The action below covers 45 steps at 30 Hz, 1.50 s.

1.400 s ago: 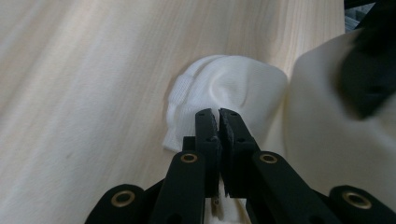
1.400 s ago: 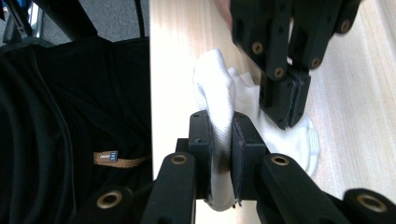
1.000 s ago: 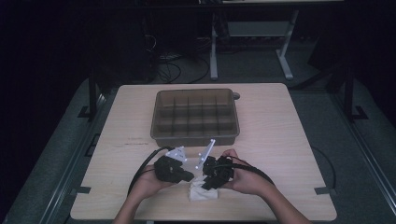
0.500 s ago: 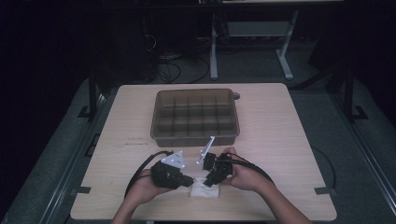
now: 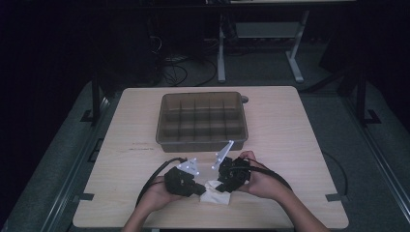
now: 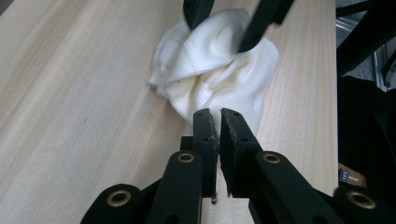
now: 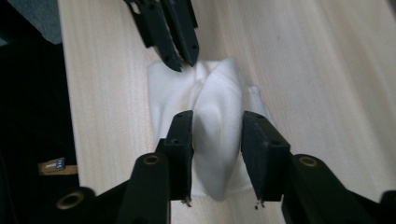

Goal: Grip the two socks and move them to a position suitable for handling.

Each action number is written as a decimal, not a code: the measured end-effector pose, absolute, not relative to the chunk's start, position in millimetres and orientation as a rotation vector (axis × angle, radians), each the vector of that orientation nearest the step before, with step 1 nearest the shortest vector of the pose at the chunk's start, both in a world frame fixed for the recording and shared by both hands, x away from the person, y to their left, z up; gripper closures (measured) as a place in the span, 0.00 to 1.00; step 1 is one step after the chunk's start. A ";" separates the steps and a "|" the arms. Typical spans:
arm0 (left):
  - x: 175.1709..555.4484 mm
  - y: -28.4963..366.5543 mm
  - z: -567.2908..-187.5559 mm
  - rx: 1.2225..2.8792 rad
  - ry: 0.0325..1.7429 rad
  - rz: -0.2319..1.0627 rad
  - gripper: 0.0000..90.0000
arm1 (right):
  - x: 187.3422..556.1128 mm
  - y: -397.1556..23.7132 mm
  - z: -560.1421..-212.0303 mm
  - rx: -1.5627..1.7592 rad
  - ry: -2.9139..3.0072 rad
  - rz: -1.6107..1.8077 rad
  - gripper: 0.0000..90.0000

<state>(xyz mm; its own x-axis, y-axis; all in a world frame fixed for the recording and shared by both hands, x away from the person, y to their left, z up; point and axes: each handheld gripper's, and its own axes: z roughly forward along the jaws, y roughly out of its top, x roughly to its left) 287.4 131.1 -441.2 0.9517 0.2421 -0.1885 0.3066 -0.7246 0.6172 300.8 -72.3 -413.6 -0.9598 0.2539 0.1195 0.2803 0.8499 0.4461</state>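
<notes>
Near table edge, left gripper (image 6: pixel 215 122) pinches white cloth (image 6: pixel 210 70); right gripper (image 7: pixel 215 125), just opening, straddles it.

Both hand-held tools are matt black. The left gripper (image 5: pixel 197 187) carries a grey three-cornered plate dotted with small pale markers, and so does the right gripper (image 5: pixel 220 187), whose plate stands more on edge. A black cable loops away from each body. In the gripper views, each jaw is a flat black bar with a worn, rough pad, small screws along its side and brass-coloured bushings at the pivots. The forearms are bare
</notes>
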 end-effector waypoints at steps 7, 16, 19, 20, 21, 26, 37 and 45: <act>287.9 131.8 -438.9 2.406 0.388 -0.113 0.93 | 293.3 -70.7 -401.1 -0.344 -3.055 -0.721 0.62; 287.8 133.3 -436.3 2.398 0.380 -0.099 0.93 | 302.3 -60.4 -414.2 -0.364 -3.090 -0.616 0.81; 287.3 132.9 -435.3 2.395 0.375 -0.089 0.92 | 305.5 -60.9 -413.9 -0.389 -3.063 -0.609 0.93; 287.3 132.8 -435.1 2.394 0.373 -0.087 0.92 | 306.2 -61.1 -413.1 -0.398 -3.058 -0.607 0.94; 287.2 132.4 -435.1 2.395 0.372 -0.091 0.92 | 307.1 -61.2 -412.4 -0.402 -3.044 -0.609 0.95; 286.9 129.5 -437.9 2.405 0.370 -0.090 0.92 | 313.9 -60.4 -416.2 -0.433 -3.017 -0.592 0.96; 289.8 134.3 -437.9 2.392 0.391 -0.086 0.92 | 315.0 -69.6 -410.2 -0.455 -3.015 -0.704 0.75; 289.5 140.1 -432.9 2.375 0.410 -0.071 0.92 | 296.9 -77.7 -391.5 -0.406 -3.033 -0.775 0.70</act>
<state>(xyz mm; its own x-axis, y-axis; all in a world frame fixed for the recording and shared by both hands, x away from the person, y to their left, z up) 289.5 140.1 -432.9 0.9480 0.2728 -0.1641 0.3121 -0.6945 0.6483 296.9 -77.7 -391.5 -0.9668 0.2509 0.0482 0.2433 0.8464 0.4737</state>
